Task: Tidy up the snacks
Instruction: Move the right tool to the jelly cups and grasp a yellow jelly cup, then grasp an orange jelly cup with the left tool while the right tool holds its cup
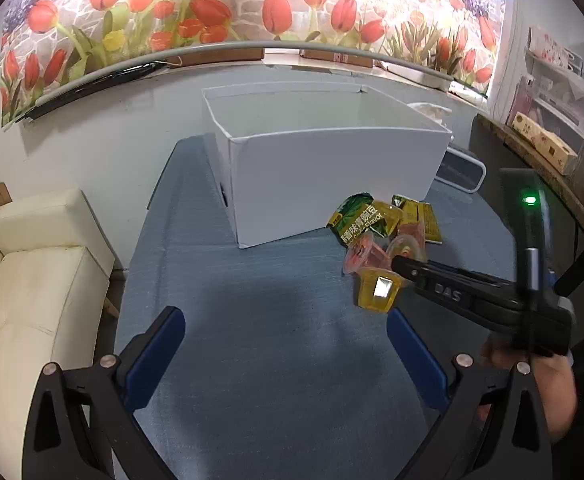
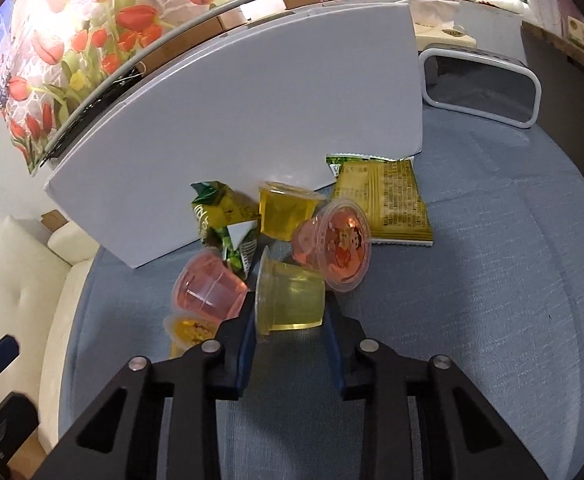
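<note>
1. Blue cloth covers the table (image 1: 252, 340). In my left wrist view a cream sofa (image 1: 32, 280) fills the left edge of the frame.
2. My left gripper (image 1: 286, 344) sits at the bottom of that frame, jaws spread wide over bare cloth, nothing between them.
3. White box (image 1: 331, 176), open-topped, stands at frame centre; the snack pile lies against its lower right corner.
4. Right wrist view, left to right in the pile: a pink jelly cup (image 2: 208, 292) on its side, a green crumpled packet (image 2: 228, 220) behind it, a second yellow cup (image 2: 284, 212) upright near the box wall, a pink cup (image 2: 337, 248) showing its printed lid, a flat yellow-green packet (image 2: 391, 204).
5. My right gripper (image 2: 290, 320), lower centre, is clamped on a yellow jelly cup (image 2: 292, 300) lying on its side, blue pads pressing both flanks.
6. Far right of the left wrist view: a hand (image 1: 547, 384) holding that right gripper.
</note>
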{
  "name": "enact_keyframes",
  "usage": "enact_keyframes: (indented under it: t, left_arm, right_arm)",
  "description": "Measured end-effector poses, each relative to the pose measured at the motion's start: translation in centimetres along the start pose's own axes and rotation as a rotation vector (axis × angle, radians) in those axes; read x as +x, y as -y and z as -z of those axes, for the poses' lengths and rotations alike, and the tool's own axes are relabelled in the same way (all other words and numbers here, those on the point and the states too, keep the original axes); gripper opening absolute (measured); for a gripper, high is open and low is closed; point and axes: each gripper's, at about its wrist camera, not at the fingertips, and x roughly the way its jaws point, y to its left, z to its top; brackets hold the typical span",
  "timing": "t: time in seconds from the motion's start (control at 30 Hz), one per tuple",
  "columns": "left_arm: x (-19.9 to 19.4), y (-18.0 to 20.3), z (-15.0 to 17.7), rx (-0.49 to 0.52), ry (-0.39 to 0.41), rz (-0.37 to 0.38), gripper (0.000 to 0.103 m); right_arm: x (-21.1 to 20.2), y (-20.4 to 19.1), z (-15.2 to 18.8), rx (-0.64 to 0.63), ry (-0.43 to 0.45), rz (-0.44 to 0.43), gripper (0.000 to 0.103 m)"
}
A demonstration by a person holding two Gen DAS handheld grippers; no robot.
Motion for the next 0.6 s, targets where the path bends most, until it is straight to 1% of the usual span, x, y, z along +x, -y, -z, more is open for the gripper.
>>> enact_keyframes:
  t: [0.1, 0.23, 0.37, 0.5, 0.6]
  left_arm:
    - [1.1, 1.1, -0.1, 0.034, -0.01, -0.017, 0.103]
    - [2.6, 3.0, 0.0, 0.059, -0.036, 0.012, 0.103]
    - [4.5, 6.0, -0.3, 0.101, -0.053, 0.029, 0.103]
    - [6.4, 8.0, -0.6, 0.125, -0.068, 0.029, 0.103]
    - [8.1, 8.8, -0.9, 0.131, -0.092, 0.003, 0.103]
  right_arm:
    - [-1.6, 0.4, 0.4, -0.028, 0.023, -0.001, 0.033]
    - [-4.4, 1.2, 0.6, -0.063, 0.069, 0.007, 0.033]
    - [-8.2, 2.9, 0.6, -0.079, 0.117, 0.022, 0.033]
    - [-11.1, 4.7, 1.1, -0.066, 0.131, 0.02, 0.033]
    - [-12.8, 6.3, 2.0, -0.061, 0.139, 0.021, 0.033]
